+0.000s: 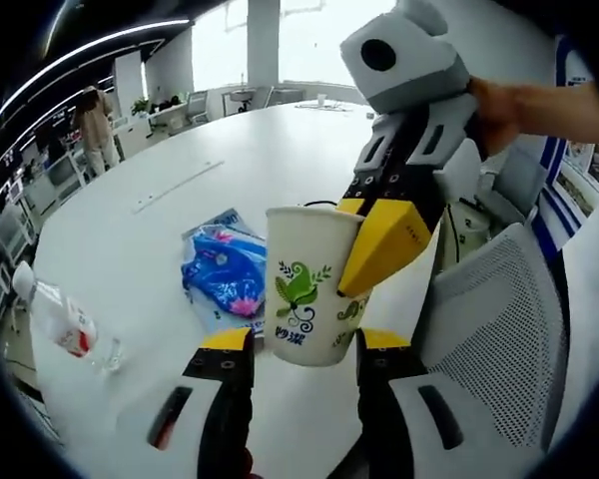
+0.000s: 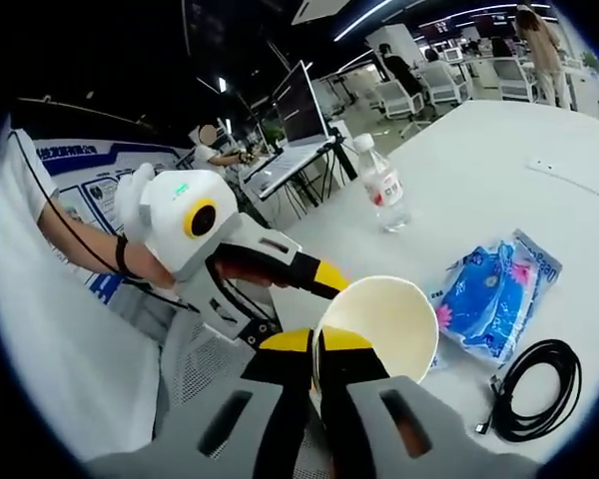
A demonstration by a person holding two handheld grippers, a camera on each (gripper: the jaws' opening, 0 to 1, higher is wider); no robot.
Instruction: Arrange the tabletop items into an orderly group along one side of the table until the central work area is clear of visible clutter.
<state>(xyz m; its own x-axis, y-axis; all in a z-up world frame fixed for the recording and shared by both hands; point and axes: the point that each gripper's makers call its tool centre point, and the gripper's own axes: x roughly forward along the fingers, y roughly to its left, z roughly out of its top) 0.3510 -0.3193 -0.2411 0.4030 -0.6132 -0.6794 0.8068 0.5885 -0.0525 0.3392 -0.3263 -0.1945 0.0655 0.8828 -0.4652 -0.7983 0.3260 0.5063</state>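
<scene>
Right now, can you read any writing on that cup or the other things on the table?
paper cup: blue Chinese characters under a green bird design, too blurred to read.
blue packet: print too small to read.
water bottle: red label, unreadable.
wall poster: white lettering, blurred.

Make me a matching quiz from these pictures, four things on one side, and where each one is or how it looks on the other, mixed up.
Things:
1. paper cup
2. water bottle
3. blue packet
4. black cable

States:
A. coiled on the table
B. lying flat on the table
C. held at its rim by the right tongs
D. standing upright near the table edge

Pairs: 1-C, 2-D, 3-B, 4-A
</scene>
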